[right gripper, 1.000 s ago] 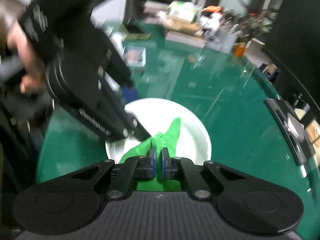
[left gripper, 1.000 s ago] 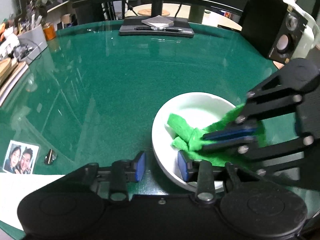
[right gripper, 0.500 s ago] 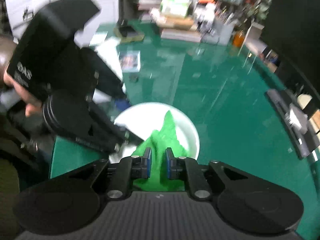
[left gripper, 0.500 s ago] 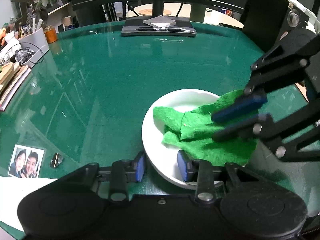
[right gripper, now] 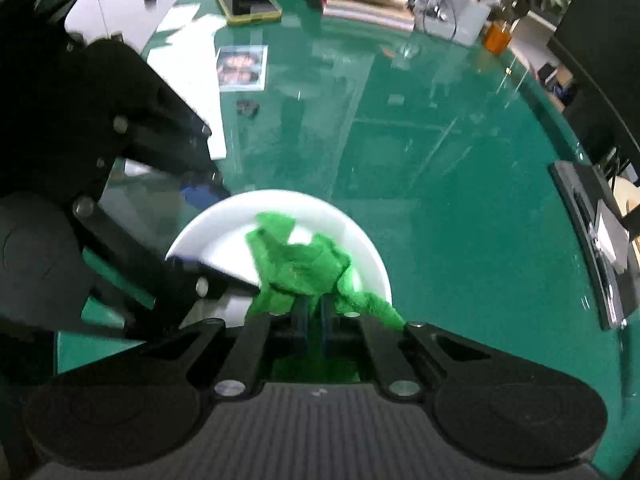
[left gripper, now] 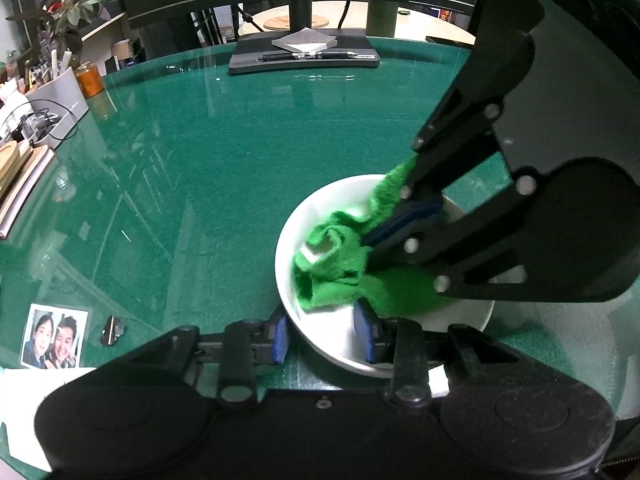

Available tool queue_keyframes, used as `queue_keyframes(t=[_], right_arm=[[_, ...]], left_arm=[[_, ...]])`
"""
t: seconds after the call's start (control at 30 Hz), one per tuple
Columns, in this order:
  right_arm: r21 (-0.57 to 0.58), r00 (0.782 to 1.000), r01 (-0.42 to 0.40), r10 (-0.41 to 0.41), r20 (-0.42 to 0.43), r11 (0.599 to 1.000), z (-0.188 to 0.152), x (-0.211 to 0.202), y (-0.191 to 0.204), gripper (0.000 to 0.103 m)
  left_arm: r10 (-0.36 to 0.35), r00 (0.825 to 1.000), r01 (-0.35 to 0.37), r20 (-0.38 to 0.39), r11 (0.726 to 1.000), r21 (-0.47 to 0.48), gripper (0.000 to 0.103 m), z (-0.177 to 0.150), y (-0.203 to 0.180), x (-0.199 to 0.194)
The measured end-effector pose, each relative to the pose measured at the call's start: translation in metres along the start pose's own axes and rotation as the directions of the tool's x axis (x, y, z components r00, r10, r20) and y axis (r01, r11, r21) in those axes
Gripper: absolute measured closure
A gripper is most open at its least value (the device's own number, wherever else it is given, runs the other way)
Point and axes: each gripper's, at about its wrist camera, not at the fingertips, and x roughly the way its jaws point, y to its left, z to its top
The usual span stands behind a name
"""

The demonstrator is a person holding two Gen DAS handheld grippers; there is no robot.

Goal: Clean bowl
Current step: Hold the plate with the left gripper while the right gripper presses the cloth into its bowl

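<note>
Bowl [left gripper: 332,336], your one white dish, sat on the wide green table [left gripper: 224,168] with open room on its far side. Your left gripper [left gripper: 320,338] straddled its near rim, jaws narrowly parted around the wall. Your right gripper [right gripper: 313,316] had its jaws pinched tight on the single green cloth [left gripper: 340,264] bunched inside. One photo [left gripper: 54,336] lay near the table's edge; only your left view showed the monitor stand [left gripper: 304,56].
</note>
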Motion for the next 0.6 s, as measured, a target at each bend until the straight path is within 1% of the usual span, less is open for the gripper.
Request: queue_keyframes(t=[0.03,0.07,0.1,0.13,0.2,0.3,0.33,0.47,0.6], right_arm=[[-0.012,0.999,-0.023,0.023,-0.023,1.000,0.000,0.000,0.002,0.099],[-0.020,0.996,-0.072,0.071,-0.046,0.997,0.000,-0.002,0.004,0.099],[-0.021,0.993,-0.110,0.108,-0.054,0.994,0.001,-0.002,0.004,0.098],[-0.014,0.991,-0.128,0.127,-0.049,0.992,0.001,-0.002,0.004,0.098],[0.001,0.992,-0.124,0.124,-0.035,0.992,0.003,-0.001,0.001,0.099],[0.029,0.996,-0.082,0.082,-0.026,0.996,0.001,-0.003,-0.005,0.098],[0.043,0.997,-0.079,0.080,-0.017,0.996,-0.001,-0.006,-0.007,0.098],[0.087,0.994,-0.110,0.107,0.032,0.990,-0.007,-0.018,-0.015,0.097],[0.087,0.994,-0.106,0.102,0.047,0.991,-0.009,-0.007,-0.013,0.095]], left_arm=[[-0.002,1.000,0.002,0.001,1.000,-0.001,0.070,0.000,0.000,0.000],[-0.003,1.000,0.003,0.002,1.000,-0.002,0.070,0.000,0.000,0.000],[-0.007,1.000,0.007,0.003,1.000,-0.004,0.070,-0.001,0.000,0.000],[-0.007,1.000,0.007,0.001,1.000,-0.005,0.071,-0.001,0.000,0.000],[-0.010,1.000,0.010,-0.002,1.000,-0.009,0.071,0.000,0.002,0.000],[-0.011,1.000,0.011,-0.003,1.000,-0.008,0.071,0.000,0.002,0.000],[-0.010,1.000,0.010,-0.002,1.000,-0.006,0.071,0.000,0.002,0.000],[-0.009,1.000,0.009,0.002,1.000,-0.001,0.071,0.000,0.001,-0.001],[-0.005,1.000,0.005,0.002,1.000,-0.003,0.071,0.000,0.001,-0.001]])
